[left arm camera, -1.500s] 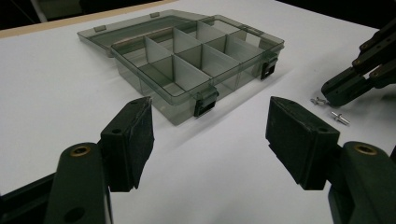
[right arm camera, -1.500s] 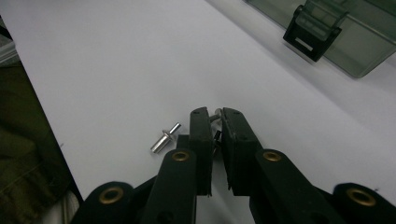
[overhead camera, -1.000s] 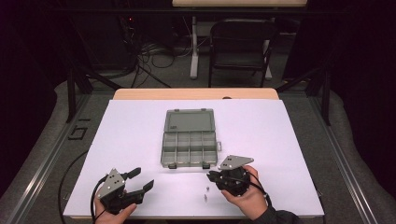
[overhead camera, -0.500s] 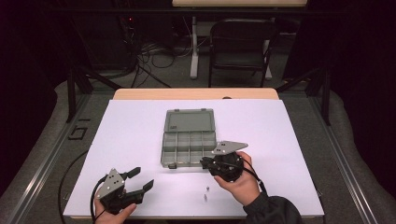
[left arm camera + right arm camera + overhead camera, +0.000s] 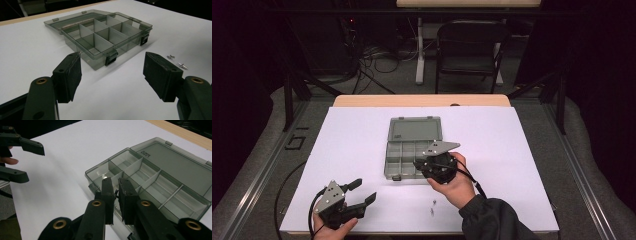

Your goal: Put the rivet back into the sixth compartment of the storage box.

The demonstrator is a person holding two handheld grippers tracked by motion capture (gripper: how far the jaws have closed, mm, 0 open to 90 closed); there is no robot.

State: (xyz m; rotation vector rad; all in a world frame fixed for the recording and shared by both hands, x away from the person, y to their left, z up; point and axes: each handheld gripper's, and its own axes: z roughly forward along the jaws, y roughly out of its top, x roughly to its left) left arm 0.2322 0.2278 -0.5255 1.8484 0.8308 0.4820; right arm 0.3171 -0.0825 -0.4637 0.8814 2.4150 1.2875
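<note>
Screws are what we seem to be sorting into the open compartment box (image 5: pixel 408 150) on the white table (image 5: pixel 522 150): our right gripper (image 5: pixel 115 192) holds its jaws nearly closed on something small and dark above the box's near compartments, though we cannot tell what it is. Every compartment we can see looks empty, and two small screws (image 5: pixel 176 61) lie loose on the table beside the box, so we judge nearly all of it left. Our left gripper (image 5: pixel 112 75) waits near the table's front edge, jaws wide apart and holding nothing.

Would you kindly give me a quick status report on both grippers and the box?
Left gripper open, idle near table edge. Right gripper nearly shut on something small and dark, over open grey plastic compartment box. Loose screws lie beside it.
</note>
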